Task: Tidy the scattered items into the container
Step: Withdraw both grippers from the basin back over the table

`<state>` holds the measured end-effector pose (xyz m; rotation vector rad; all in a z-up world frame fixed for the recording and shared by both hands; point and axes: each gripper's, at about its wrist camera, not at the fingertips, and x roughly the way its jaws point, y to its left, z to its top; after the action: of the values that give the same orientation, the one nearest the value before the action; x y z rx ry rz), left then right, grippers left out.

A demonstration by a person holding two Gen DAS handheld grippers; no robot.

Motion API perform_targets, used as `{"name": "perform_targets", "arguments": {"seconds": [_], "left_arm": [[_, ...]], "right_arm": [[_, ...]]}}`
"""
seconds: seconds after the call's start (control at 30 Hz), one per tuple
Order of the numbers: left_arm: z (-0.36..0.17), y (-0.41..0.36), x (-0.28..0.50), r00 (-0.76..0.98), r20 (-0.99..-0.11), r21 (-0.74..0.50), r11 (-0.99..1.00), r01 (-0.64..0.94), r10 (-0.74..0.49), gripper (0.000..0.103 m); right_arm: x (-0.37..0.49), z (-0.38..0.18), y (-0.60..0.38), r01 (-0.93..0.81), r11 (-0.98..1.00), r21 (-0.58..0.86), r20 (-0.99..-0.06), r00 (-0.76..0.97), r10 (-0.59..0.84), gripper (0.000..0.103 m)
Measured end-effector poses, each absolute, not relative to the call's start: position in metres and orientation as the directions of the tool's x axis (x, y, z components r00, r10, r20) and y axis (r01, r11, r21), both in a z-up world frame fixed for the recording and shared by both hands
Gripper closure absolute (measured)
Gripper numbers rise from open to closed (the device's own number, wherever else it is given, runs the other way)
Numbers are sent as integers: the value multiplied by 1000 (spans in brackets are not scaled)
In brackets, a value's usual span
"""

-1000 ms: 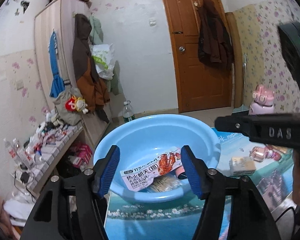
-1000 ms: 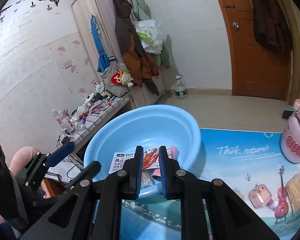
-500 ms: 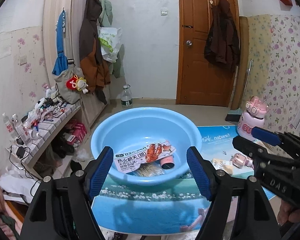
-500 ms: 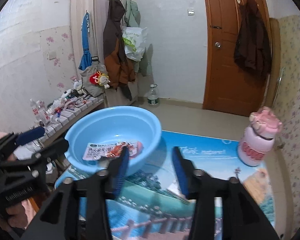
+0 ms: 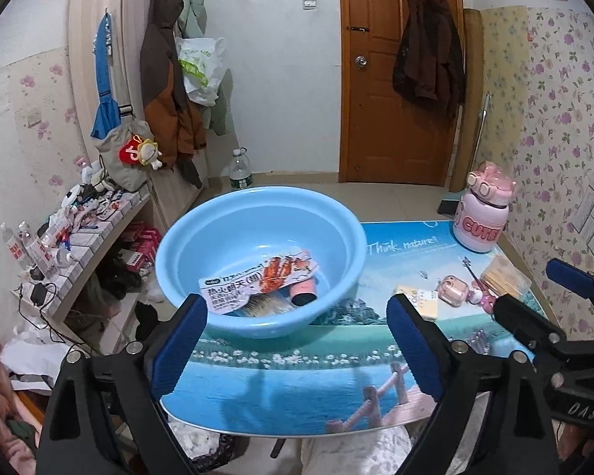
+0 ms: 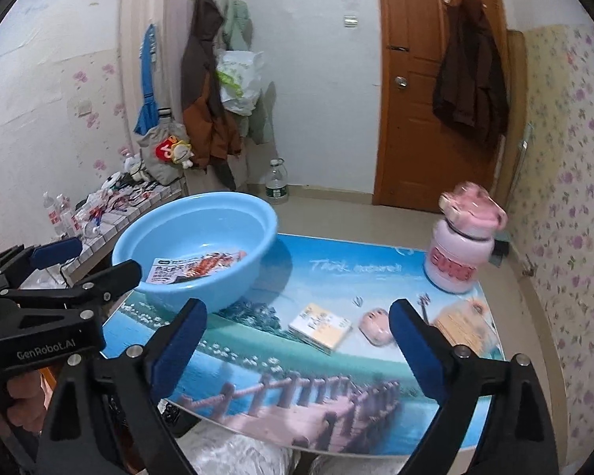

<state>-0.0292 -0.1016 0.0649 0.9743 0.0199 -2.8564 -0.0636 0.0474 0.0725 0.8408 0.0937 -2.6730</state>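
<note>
Left wrist view: light blue basin (image 5: 257,237) on the left part of a table (image 5: 297,388) with a printed lake-and-bridge scene. Inside the basin, a flat snack packet (image 5: 257,281) with a red crayfish picture and Chinese characters too small to read with certainty; a small pink tube with a dark end (image 5: 303,293) lying against it, partly under the packet. "Think nature!" printed on the table top beyond the basin. Pink bottle (image 5: 483,213) marked "CUTE" upright at the far right corner. Outside the basin, right of it: small yellow-and-white box (image 5: 419,301), pink earbud-style case (image 5: 451,287), pack of wooden sticks (image 5: 503,277). Left gripper (image 5: 297,340) spread wide, jaws just been opening, nothing between the blue pads, low over the near table edge in front of the basin. Right gripper (image 5: 534,293) at far right, "DAS" legible on its body. Right wrist view: same basin (image 6: 196,245) at left, packet (image 6: 190,267) still readable as a label only. Yellow-and-white box (image 6: 320,326), pink case (image 6: 376,326) and stick pack (image 6: 463,324) loose on the table (image 6: 297,403) between the pads. Right gripper (image 6: 297,340) wide apart, jaws just been opening, holding nothing. Left gripper (image 6: 83,261) at left edge, "GenRobot.AI" on its body, a hand (image 6: 19,407) beneath it. Pink bottle (image 6: 463,253) blurred, its lettering unreadable here.
</note>
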Motion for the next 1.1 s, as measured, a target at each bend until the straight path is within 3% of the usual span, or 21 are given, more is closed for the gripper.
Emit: {"name": "perform_targets", "arguments": {"seconds": [0.17,0.7,1.1], "left_arm": [[59,-87,-25,-792,-601,35,-993,110,-109,0],[12,-40,-9,-770,-637,39,-999,25,-43,0],[11,-34,-11,-766,-642,45,-999,17,-42,0]], "right_arm": [[-61,68,86,262,-962,73,-575,-778,-256,8],[-21,26,154,176,-977,124,-559,-800,-215,8],[-18,19,162,152,-981,124,-560,-805,-196,8]]}}
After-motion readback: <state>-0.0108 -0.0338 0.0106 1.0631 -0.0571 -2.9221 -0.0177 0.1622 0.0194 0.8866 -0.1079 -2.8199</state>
